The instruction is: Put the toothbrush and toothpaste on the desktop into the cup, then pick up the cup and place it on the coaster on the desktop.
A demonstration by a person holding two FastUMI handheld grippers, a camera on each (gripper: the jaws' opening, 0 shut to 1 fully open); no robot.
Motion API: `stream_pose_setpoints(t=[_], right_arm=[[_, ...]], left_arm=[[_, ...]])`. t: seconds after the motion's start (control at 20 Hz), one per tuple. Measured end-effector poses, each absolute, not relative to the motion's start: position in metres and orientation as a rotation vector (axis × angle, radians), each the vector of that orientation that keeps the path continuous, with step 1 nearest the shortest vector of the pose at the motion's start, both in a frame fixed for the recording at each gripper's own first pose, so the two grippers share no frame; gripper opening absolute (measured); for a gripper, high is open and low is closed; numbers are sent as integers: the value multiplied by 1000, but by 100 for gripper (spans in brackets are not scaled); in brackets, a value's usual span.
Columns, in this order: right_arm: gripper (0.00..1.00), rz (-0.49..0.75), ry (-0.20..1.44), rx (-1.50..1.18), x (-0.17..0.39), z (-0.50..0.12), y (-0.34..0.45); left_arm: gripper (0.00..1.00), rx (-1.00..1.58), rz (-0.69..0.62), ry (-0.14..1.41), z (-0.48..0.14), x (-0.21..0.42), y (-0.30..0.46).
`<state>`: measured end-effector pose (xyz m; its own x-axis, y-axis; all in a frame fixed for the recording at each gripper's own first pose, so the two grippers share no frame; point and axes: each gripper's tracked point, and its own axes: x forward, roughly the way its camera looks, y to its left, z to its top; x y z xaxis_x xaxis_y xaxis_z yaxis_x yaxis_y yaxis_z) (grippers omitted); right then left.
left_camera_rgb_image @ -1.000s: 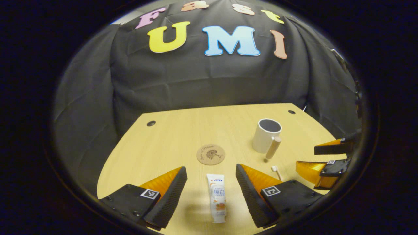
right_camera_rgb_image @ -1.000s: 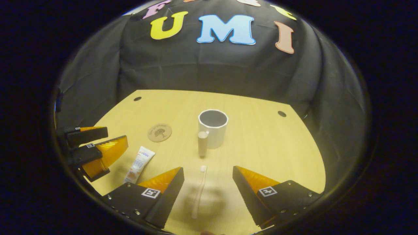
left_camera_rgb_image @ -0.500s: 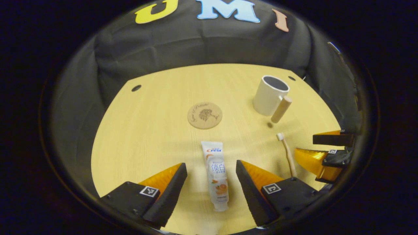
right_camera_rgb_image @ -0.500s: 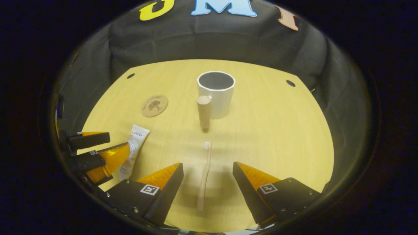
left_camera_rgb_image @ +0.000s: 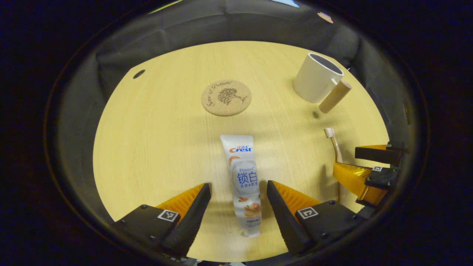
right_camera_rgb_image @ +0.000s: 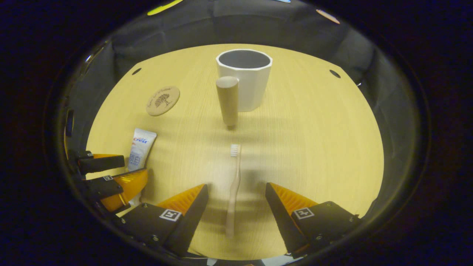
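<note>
- The left hand-held gripper (left_camera_rgb_image: 238, 201) is standing open, its fingers straddling the toothpaste (left_camera_rgb_image: 242, 181) without touching it; the tube is lying flat on the worktop (left_camera_rgb_image: 155, 133), cap end nearest the camera.
- The right hand-held gripper (right_camera_rgb_image: 236, 205) is likewise standing open, with the toothbrush (right_camera_rgb_image: 232, 192) lying flat between its fingers, bristle end pointing far toward the cup (right_camera_rgb_image: 245, 79).
- The cup is standing upright and apparently empty at the far right, its wooden handle (right_camera_rgb_image: 227, 99) facing near. The interior is dim, so this is a judgement.
- The coaster (left_camera_rgb_image: 226, 97) is lying bare, left of the cup and far of the toothpaste.
- Step in hand: the first pick, with both items being bracketed for grasping.
- Next move: each hand-held gripper needs lowering and closing squarely on its item; the thin toothbrush handle calls for a centred pinch close to the worktop.
</note>
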<state>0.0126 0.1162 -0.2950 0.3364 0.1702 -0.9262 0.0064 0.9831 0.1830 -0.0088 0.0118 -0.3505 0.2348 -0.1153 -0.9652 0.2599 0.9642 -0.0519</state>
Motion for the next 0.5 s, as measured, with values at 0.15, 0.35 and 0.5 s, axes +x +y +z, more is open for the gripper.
stream_pose_setpoints(t=[0.15, 0.35, 0.5], right_arm=[[82, 113, 1263, 191, 9, -301, 122], [72, 103, 1297, 179, 2, -306, 122], [60, 98, 1302, 162, -1, -308, 122]], left_arm=[[100, 132, -256, 1330, -356, -8, 12], [98, 153, -263, 1336, -357, -6, 12], [89, 159, -270, 1337, -356, -5, 9]])
